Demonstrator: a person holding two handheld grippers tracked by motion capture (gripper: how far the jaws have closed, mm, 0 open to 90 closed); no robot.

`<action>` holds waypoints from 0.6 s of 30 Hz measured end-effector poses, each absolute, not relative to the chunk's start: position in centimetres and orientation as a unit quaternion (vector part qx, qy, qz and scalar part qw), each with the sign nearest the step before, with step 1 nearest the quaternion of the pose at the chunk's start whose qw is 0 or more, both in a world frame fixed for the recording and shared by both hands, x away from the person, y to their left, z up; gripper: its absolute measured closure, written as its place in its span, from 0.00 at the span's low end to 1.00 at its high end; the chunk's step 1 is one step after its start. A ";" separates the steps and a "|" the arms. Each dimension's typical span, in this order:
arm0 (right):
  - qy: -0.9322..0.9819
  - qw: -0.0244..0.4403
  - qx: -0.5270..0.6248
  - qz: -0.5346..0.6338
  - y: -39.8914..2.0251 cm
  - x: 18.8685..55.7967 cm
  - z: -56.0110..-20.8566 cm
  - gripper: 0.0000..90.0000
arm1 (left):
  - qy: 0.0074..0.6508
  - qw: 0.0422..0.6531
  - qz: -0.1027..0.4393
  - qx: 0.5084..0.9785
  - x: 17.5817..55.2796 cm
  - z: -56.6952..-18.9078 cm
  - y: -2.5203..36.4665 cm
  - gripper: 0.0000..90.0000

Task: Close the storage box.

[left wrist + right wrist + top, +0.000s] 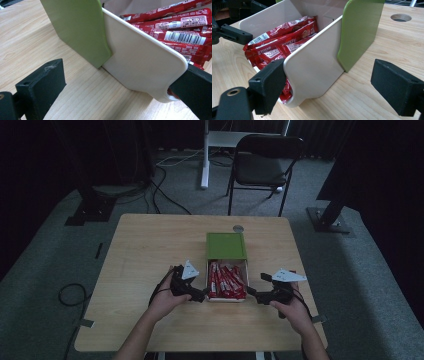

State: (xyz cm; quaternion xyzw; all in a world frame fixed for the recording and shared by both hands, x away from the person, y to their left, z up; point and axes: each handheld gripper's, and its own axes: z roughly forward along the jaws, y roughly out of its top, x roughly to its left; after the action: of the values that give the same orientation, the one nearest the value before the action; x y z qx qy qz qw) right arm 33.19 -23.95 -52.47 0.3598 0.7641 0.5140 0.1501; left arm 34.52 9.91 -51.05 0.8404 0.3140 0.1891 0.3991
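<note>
The white box (226, 296) with red sachets (227, 280), its green lid (226, 245) slid half off, lies on the table (150, 245) a little toward the near edge. The left gripper (201, 296) stands wide open, 1 jaw inside the box at its near left corner, the other outside. The right gripper (251, 292) is wide open too, straddling the near right wall and clamping nothing.

Green lid (226, 245), cream box (312, 67) — red sachets (227, 281) with white barcodes.
</note>
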 end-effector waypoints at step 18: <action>0.757 0.163 0.372 0.512 -23.9 34.5 -52.3 0.14 | 0.325 0.397 0.199 0.835 35.8 -50.9 9.6 0.02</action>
State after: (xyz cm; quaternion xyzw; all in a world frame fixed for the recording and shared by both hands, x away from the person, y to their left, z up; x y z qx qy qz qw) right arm 34.50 -23.91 -52.31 0.3717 0.7573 0.5116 0.1632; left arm 35.83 9.58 -50.86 0.8349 0.3249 0.1991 0.3972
